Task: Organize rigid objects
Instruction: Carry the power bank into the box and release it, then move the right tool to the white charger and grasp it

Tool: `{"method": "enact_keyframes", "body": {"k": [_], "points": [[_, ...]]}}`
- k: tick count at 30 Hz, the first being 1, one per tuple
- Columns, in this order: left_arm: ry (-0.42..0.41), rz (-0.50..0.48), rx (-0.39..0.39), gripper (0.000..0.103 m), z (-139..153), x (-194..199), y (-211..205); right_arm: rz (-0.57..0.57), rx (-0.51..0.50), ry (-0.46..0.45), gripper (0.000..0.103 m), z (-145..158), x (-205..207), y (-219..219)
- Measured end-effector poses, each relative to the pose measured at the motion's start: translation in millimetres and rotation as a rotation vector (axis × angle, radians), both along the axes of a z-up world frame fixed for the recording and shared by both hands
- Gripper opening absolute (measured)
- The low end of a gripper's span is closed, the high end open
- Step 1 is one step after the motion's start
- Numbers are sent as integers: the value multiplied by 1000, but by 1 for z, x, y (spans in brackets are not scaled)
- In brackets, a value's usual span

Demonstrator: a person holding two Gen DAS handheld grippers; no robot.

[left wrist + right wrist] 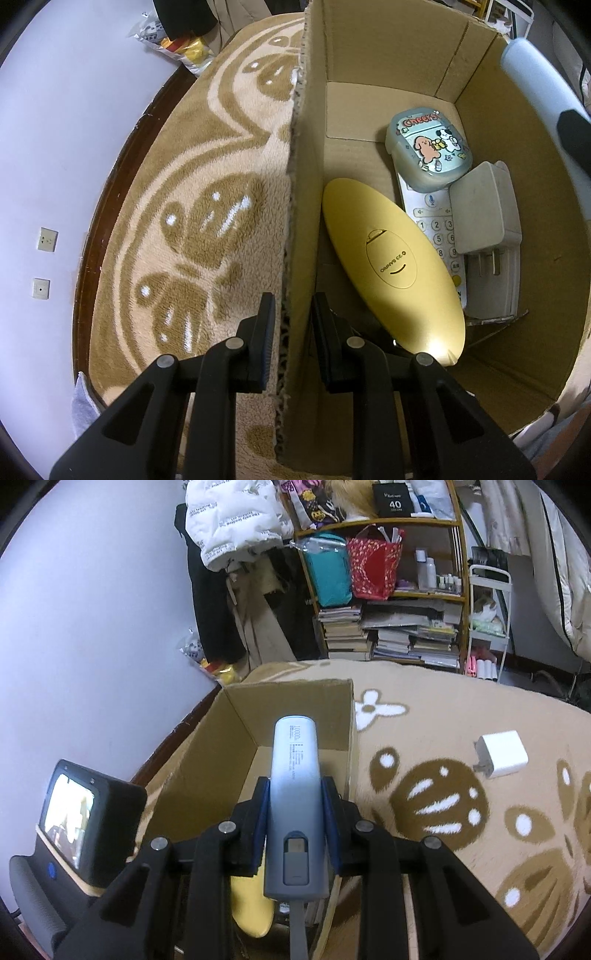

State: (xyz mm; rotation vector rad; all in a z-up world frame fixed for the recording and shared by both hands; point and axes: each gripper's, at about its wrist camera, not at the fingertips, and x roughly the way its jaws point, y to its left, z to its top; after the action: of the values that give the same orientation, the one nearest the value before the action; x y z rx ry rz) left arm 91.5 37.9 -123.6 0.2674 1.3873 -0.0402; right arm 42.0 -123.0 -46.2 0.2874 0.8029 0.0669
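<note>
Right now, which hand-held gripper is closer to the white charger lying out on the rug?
Right. The right hand-held gripper, holding the power bank, has the white charger ahead to its right; the left hand-held gripper straddles the box wall.

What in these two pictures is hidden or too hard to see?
- Left view: the remote control is mostly covered by the cartoon case, the grey plug and the yellow oval.
- Right view: the power bank hides the box floor; its print is too small.
</note>
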Motion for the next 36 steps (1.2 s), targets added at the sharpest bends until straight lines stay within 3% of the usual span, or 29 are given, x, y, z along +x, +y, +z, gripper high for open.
{"method": "enact_keyframes", "body": {"k": [5, 13, 20, 23, 28, 31, 36], "points": [[-1, 0, 0, 20, 0, 0, 0, 6, -1, 21, 29, -8, 1, 0], [3, 1, -8, 20, 1, 1, 1, 4, 0, -17, 31, 6, 3, -10], [-1, -6, -1, 20, 1, 1, 1, -112, -35, -53, 69, 17, 18, -64], [-6, -8, 4, 20, 1, 0, 0, -172, -107, -52, 88, 15, 31, -92], [-12, -14, 19, 20, 1, -1, -2, -265, -135, -22, 93, 3, 44, -134], [-7, -9, 16, 20, 1, 0, -1, -290, -152, 9, 101, -14, 53, -156], [-13, -17, 28, 20, 1, 0, -2, -319, -135, 38, 101, -47, 63, -182]]}}
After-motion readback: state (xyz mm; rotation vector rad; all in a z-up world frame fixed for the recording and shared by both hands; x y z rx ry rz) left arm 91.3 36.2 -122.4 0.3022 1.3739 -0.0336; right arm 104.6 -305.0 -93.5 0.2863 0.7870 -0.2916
